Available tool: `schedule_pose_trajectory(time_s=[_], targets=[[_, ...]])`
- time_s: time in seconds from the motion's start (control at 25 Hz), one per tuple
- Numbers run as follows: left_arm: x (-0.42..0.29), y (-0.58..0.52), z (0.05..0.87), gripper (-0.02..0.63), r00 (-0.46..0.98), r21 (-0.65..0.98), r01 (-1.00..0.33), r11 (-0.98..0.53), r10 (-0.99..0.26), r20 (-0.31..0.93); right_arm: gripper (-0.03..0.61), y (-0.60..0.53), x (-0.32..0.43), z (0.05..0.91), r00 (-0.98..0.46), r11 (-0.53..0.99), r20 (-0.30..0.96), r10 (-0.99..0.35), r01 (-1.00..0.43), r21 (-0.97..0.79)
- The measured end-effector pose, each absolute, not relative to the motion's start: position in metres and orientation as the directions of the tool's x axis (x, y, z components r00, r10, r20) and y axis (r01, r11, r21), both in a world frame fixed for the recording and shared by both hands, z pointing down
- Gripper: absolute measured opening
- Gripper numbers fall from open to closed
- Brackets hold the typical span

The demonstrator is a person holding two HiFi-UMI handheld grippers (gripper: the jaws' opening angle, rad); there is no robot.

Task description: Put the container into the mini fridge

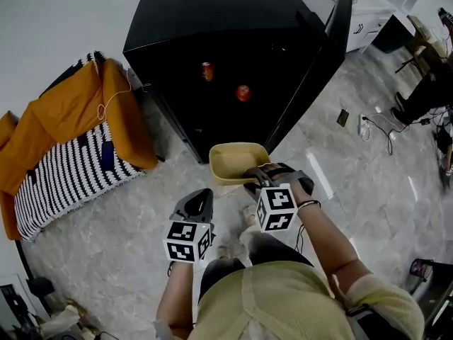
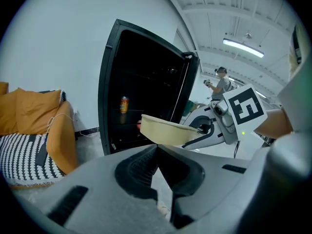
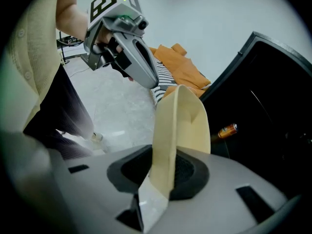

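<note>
A shallow beige container [image 1: 236,160] hangs level above the floor, just in front of the open black mini fridge [image 1: 226,34]. My right gripper [image 1: 256,176] is shut on the container's near rim; in the right gripper view the rim wall [image 3: 168,145] stands clamped between the jaws of the right gripper [image 3: 165,173]. My left gripper [image 1: 201,197] hovers left of and slightly behind the container, not touching it. Its jaws meet with nothing between them in the left gripper view [image 2: 156,150], where the container [image 2: 168,131] shows ahead.
The fridge door [image 1: 322,55] swings open to the right. Two cans [image 1: 207,71] [image 1: 243,93] stand on the fridge's dark shelves. An orange sofa [image 1: 78,108] with a striped cover [image 1: 64,172] lies left. Cables [image 1: 375,126] trail on the marble floor at right.
</note>
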State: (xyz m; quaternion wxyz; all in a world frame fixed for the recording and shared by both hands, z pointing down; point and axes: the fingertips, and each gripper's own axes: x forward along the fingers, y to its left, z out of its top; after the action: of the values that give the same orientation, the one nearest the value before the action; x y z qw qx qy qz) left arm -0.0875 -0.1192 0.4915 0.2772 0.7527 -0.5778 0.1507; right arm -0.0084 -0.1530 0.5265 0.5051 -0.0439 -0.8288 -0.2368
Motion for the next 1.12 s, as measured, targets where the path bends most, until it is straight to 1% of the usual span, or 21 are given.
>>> schedule_pose_trajectory(time_s=[0.6,0.8,1.04,1.12], targets=[[-0.09,-0.17,0.514,0.021,0.217,0.251,-0.964,-0.09,-0.811,0.543,0.1,-0.231,-0.024,0.552,-0.463,0.871,0.871,-0.164,0.347,0.348],[-0.092,-0.177,0.523,0.022,0.195,0.254,-0.965,-0.061,-0.815,0.546,0.1,-0.25,-0.03,0.562,-0.451,0.862,0.873,-0.184,0.352,0.363],[-0.094,-0.192,0.528,0.021,0.176,0.245,-0.968,-0.046,-0.819,0.545,0.1,-0.282,-0.043,0.57,-0.44,0.854,0.865,-0.242,0.327,0.405],[-0.094,-0.196,0.529,0.021,0.17,0.247,-0.968,-0.037,-0.822,0.544,0.1,-0.288,-0.048,0.572,-0.443,0.856,0.865,-0.238,0.325,0.402]])
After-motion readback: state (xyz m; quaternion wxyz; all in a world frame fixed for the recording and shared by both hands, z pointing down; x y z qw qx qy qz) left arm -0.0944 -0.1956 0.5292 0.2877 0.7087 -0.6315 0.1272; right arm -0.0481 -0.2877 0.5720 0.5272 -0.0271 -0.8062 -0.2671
